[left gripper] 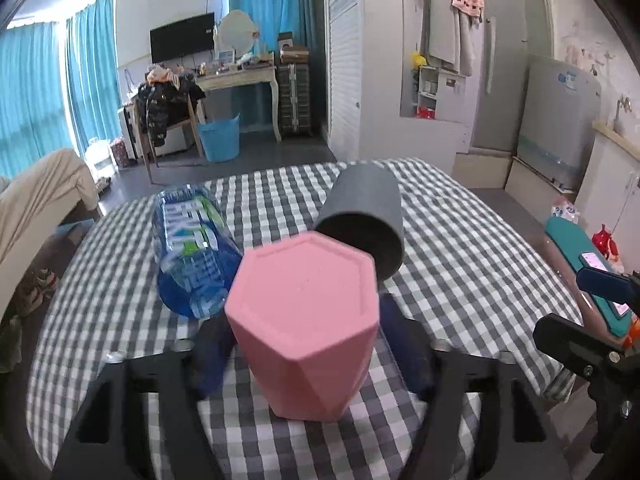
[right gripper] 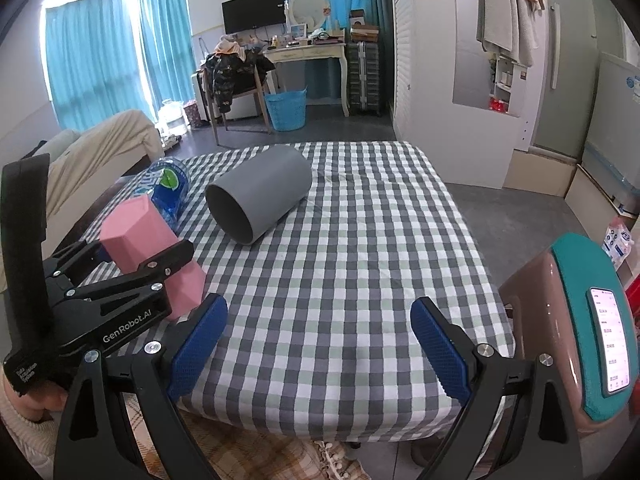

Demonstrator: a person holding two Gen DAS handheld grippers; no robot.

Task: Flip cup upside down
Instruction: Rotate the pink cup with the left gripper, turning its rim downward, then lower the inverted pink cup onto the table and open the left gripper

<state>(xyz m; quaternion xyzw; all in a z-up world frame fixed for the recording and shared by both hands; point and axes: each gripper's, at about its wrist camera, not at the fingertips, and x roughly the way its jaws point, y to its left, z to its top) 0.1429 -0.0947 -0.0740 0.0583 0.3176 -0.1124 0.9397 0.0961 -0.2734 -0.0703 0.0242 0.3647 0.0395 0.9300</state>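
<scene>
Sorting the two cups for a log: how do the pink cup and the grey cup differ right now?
The pink cup is faceted with a hexagonal base; the grey cup is a smooth cylinder. The pink cup stands base up on the checked tablecloth, between the left gripper fingers; the grey cup lies on its side, untouched, mouth showing. Grey looks wider. Both rest on the cloth.

Pink hexagonal cup (left gripper: 304,320); plain grey cup (right gripper: 260,196); blue bottle (left gripper: 192,252) with green-and-white label; grey, white and pale green checked tablecloth (right gripper: 360,260); blue textured pads (right gripper: 438,348) on black right gripper (right gripper: 316,344).
</scene>
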